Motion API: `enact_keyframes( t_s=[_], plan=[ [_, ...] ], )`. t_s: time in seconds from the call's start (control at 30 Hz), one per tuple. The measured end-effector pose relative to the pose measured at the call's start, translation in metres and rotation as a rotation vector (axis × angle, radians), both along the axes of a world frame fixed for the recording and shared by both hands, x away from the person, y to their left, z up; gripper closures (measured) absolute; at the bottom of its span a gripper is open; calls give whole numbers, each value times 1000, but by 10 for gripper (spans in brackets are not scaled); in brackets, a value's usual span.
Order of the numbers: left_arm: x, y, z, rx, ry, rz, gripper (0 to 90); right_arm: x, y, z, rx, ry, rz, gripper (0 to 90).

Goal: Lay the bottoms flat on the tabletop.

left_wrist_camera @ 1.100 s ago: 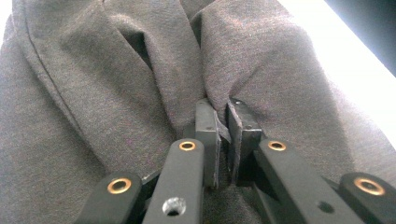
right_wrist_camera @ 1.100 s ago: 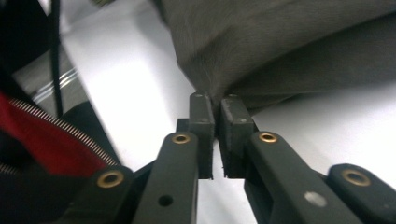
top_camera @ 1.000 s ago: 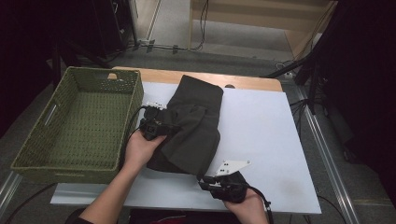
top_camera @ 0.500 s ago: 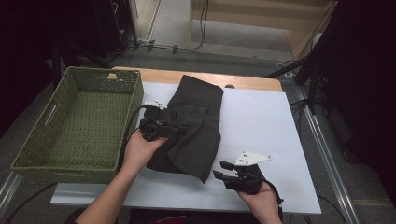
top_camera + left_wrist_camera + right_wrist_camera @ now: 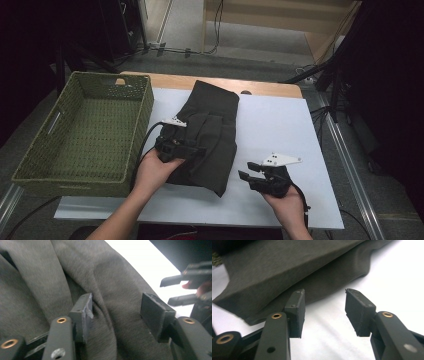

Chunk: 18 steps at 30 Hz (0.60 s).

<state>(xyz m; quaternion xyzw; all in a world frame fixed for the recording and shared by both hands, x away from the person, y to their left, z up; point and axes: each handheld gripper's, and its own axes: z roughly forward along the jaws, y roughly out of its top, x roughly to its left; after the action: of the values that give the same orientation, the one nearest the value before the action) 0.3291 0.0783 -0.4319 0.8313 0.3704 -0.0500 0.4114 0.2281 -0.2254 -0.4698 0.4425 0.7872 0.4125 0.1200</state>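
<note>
The white table top (image 5: pixel 280 130) is the biggest thing here. At about 9 o'clock on it sits a big green woven basket (image 5: pixel 107 172), and it has nothing in it. In the middle lies a dark grey cloth (image 5: pixel 215 125), folded into a long shape that runs from 12 o'clock down toward 6 o'clock.

The folding looks mostly done, I think. The cloth lies in neat layers, but its near edge is a bit slanted, and it is not in the basket yet. So a last fold, or a lift over to the basket at 9 o'clock, may be what is left.

The left gripper (image 5: pixel 197 150) rests on the cloth's left side. In the left gripper view its jaws have just been opening, and they stand apart with a soft ridge of cloth between them, not pinched.

The right gripper (image 5: pixel 243 171) is at about 5 o'clock, just beside the cloth's near corner. Its jaws have just been opening too, and only bare white table shows between them.

I cannot see any words, brand or label on the cloth, the basket or the grippers.
</note>
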Motion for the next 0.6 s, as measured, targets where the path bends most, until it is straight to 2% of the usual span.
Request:
enact_keyframes(
  t_s=[0.1,0.13,0.2,0.33,0.47,0.6],
  plan=[
    [-4,-4,-6,21,3,-14,499,4,-4,1,-3,-6,-19,483],
    [-5,-6,-7,22,16,-20,514,5,-5,1,-1,-5,-25,482],
    [-8,-10,-11,12,35,-49,594,7,-6,2,0,-10,-37,483],
    [-13,-19,-17,25,36,-85,707,12,-6,5,11,-14,-52,488],
    [-15,-30,-27,36,39,-102,784,17,-5,9,13,-27,-69,497],
    [-18,-39,-33,58,44,-133,809,25,-2,14,22,-43,-82,524]
  ],
)
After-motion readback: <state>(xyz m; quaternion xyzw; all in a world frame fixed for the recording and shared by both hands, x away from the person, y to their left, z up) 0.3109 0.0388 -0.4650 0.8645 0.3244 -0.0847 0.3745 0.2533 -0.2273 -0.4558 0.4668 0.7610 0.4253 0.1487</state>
